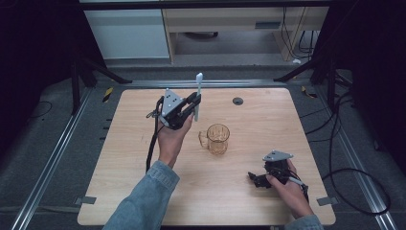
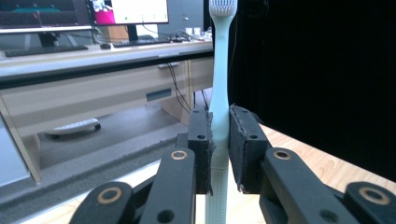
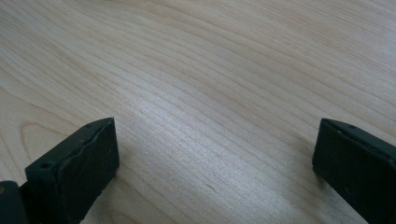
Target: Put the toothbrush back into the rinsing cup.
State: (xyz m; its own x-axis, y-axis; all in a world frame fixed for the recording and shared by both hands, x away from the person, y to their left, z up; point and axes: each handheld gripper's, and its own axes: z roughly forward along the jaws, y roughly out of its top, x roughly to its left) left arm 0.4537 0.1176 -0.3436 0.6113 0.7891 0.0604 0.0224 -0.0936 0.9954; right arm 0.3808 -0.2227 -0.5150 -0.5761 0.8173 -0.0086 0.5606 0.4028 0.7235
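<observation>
Fingers (image 2: pixel 203 149) of the left gripper (image 1: pixel 190 106) are clamped on a toothbrush (image 1: pixel 197 96), one pad on each side of its pale handle, as the left gripper view shows. That brush stands upright, bristle head at the top and ribbed lower handle hanging below the pads. In the high view the gripper is raised over the far left part of the table (image 1: pixel 249 191), and the brush head reaches past the far edge in the picture.

Near the brush, toward the middle of the table, stands an amber glass mug (image 1: pixel 216 139), upright, its handle pointing to the left. Mug and brush are apart. Bare wood lies all round the mug, with wide open room to its right and toward the near edge.

At the near right, the right gripper (image 1: pixel 254 179) sits low over the table, well apart from the mug. Its jaws are spread wide with nothing between them; the right gripper view shows plain wood grain in the gap. It lies well in from the right edge and close to the near one.

A small dark round grommet (image 1: pixel 238 100) sits close to the far edge, right of the brush.
</observation>
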